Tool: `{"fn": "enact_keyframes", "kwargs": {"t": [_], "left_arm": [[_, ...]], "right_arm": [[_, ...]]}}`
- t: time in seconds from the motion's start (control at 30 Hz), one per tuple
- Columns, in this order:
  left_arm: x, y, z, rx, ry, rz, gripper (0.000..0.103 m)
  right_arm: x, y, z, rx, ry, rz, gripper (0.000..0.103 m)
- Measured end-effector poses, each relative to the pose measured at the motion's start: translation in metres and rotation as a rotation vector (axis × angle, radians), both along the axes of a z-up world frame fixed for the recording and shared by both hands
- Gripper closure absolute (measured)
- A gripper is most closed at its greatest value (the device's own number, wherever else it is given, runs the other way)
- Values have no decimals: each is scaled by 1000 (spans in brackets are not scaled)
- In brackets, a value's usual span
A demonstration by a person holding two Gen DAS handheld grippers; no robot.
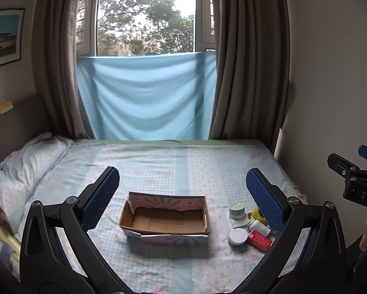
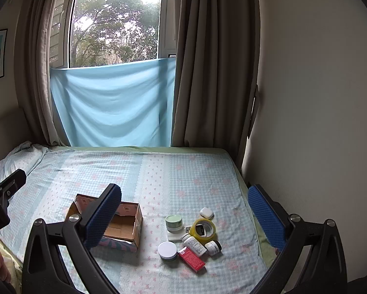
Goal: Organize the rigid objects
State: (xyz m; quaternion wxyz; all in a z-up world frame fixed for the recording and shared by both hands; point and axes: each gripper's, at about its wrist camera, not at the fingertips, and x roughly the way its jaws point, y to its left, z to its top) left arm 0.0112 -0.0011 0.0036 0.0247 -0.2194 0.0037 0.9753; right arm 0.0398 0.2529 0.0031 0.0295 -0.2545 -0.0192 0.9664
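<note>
Cardboard box [image 1: 165, 216] long axis crosswise, open side up, left gripper [image 1: 183, 197] and right gripper [image 2: 184, 216] spread wide, empty

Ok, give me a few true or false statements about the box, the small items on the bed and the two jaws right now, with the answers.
1. The cardboard box has nothing in it. True.
2. The red packet lies inside the box. False: it lies on the bed sheet, right of the box.
3. The left gripper is clamped on a jar. False: its jaws are open and hold nothing.
4. The right gripper is open. True.
5. The yellow tape roll sits among the small items. True.
</note>
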Motion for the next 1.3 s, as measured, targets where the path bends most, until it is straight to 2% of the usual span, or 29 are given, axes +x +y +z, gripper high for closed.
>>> {"fn": "enact_keyframes", "kwargs": {"t": [0.53,0.63,0.67,1.23,1.3], "left_arm": [[4,-5,2,24,15,-12,1],[4,-6,2,29,16,-22,1],[4,-6,2,33,16,-76,1],[-2,-4,0,32,13,-89,1],[-4,-4,0,33,9,-120,1]], "right_arm": [[4,1,0,-3,10,-6,0],[4,2,0,-2,11,-6,0],[4,2,0,-3,11,-6,0],[3,-1,2,-8,9,-12,0],[2,-3,1,-5,7,-12,0]]}}
